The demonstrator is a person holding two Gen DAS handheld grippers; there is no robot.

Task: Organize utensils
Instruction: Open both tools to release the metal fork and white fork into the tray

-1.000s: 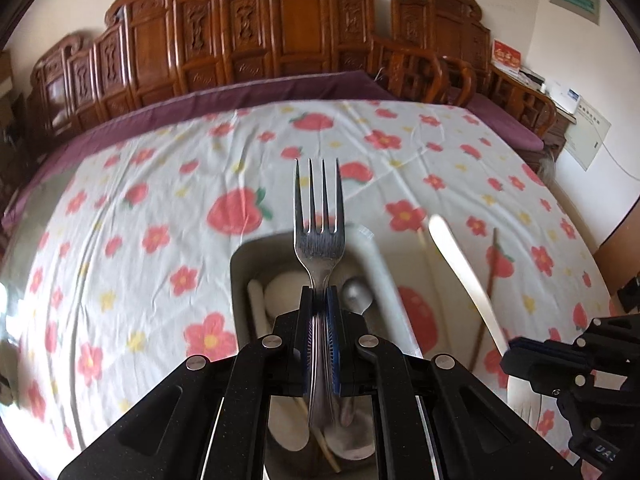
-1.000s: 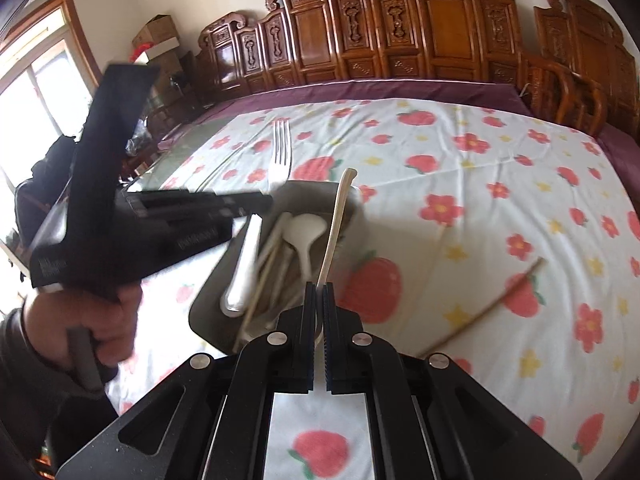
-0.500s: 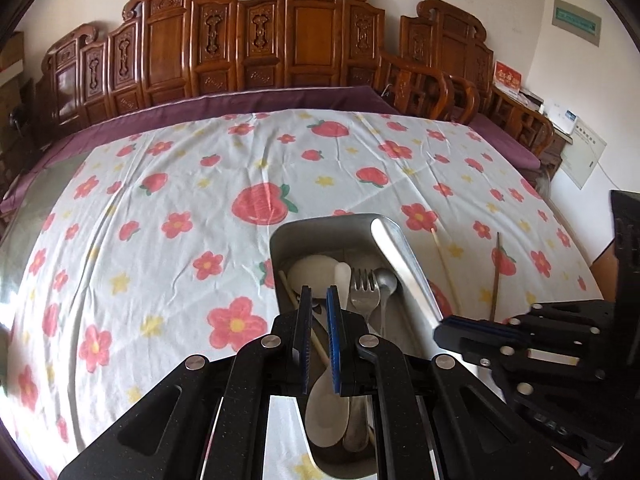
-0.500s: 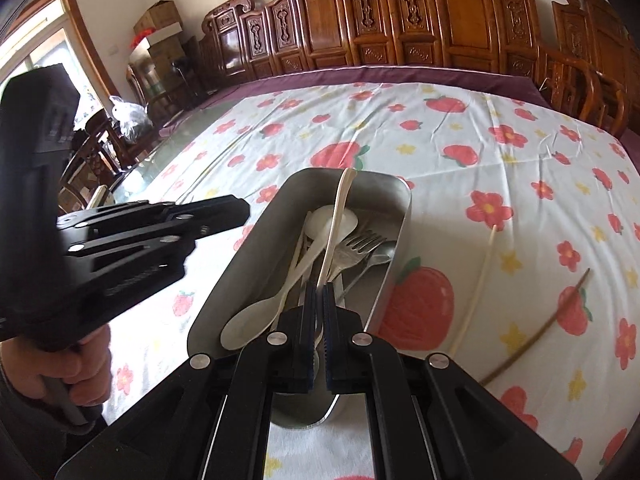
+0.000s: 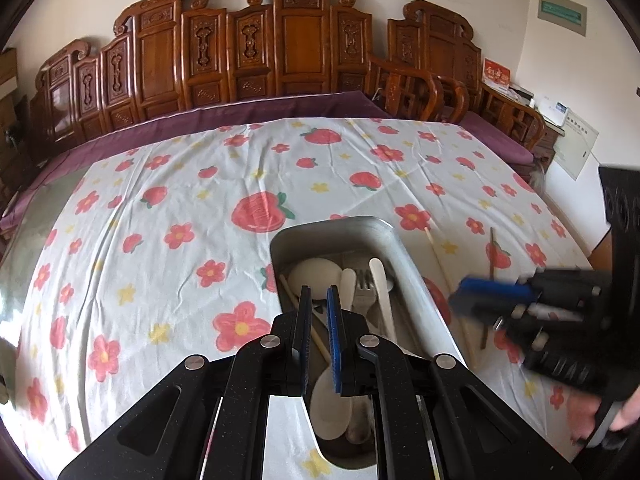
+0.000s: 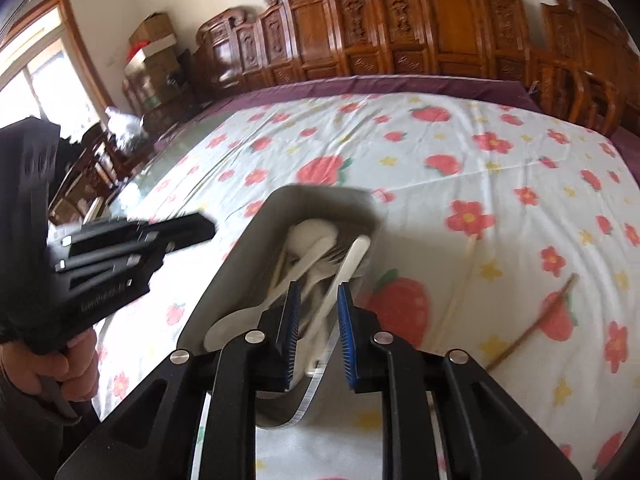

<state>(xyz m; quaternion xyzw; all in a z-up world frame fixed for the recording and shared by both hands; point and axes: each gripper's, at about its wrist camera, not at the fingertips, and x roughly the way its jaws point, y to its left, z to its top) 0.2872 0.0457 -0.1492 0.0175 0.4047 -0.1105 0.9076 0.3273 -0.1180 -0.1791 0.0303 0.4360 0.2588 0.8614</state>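
A metal tray (image 5: 416, 280) (image 6: 224, 280) sits on the flowered tablecloth and holds a metal fork (image 5: 365, 292), white spoons (image 5: 316, 270) (image 6: 312, 236) and a white utensil handle (image 5: 382, 288) (image 6: 348, 268). My left gripper (image 5: 316, 300) hovers over the tray's left side, jaws slightly apart and empty. My right gripper (image 6: 318, 294) is open above the tray's near end, with the white handle lying loose between its fingers. Two chopsticks, one pale (image 6: 460, 292) and one brown (image 6: 532, 324), lie on the cloth right of the tray.
Carved wooden chairs (image 5: 292, 48) line the far side of the table. The tablecloth (image 5: 160, 240) spreads wide to the left of the tray. Boxes and a window (image 6: 48, 76) are at the far left of the right wrist view.
My left gripper let the fork go into the tray and opened slightly. My right gripper opened and released the white utensil into the tray.
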